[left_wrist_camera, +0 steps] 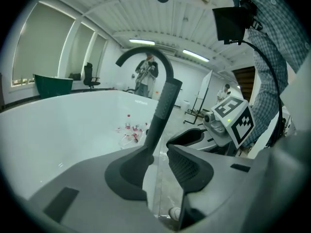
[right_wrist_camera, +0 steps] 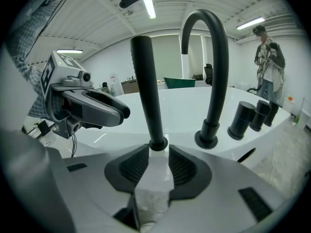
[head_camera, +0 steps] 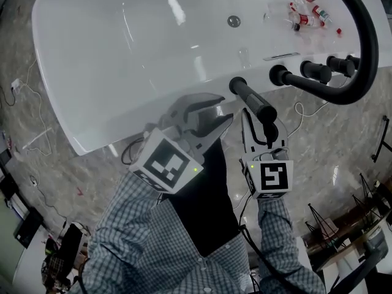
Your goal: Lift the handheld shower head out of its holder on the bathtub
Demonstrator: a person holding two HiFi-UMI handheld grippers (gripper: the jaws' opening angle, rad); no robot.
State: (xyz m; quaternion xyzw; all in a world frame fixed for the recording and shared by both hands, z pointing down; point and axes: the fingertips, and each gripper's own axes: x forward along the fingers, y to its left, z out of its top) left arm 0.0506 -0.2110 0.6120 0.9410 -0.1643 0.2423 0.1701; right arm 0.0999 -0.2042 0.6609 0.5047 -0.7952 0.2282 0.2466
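**Bathtub** (head_camera: 122, 41): white, glossy, with a round drain (head_camera: 233, 21) in its floor. Small red-capped bottles (head_camera: 309, 8) lie at its far right end.

**My left gripper** (head_camera: 220, 110): grey, held over the tub's near rim. In the left gripper view (left_wrist_camera: 160, 154) its jaws stand moderately apart with nothing between them. The shower head rises from behind the left pad.

**Handheld shower head** (head_camera: 252, 103): matte black, a slim straight rod of even thickness, with fine ribbing on its upper part in the left gripper view (left_wrist_camera: 163, 113). It stands upright in its holder (head_camera: 237, 86), a small round black collar on the tub's near rim. It is left of the faucet and between my two grippers. The right gripper view shows it (right_wrist_camera: 147, 91) seated in the collar (right_wrist_camera: 158, 143).

**My right gripper** (head_camera: 263, 133): white-fingered, just beside the shower head. In the right gripper view (right_wrist_camera: 159, 159) the jaws are a narrow gap apart and hold nothing. The collar sits just beyond the tips, in line with the gap.

**Faucet** (head_camera: 367, 41): black, a tall arched spout (right_wrist_camera: 214, 57), mounted on the rim right of the holder.

**Knobs** (head_camera: 315, 72): black cylinders in a row on the rim by the faucet's base (right_wrist_camera: 252, 115).
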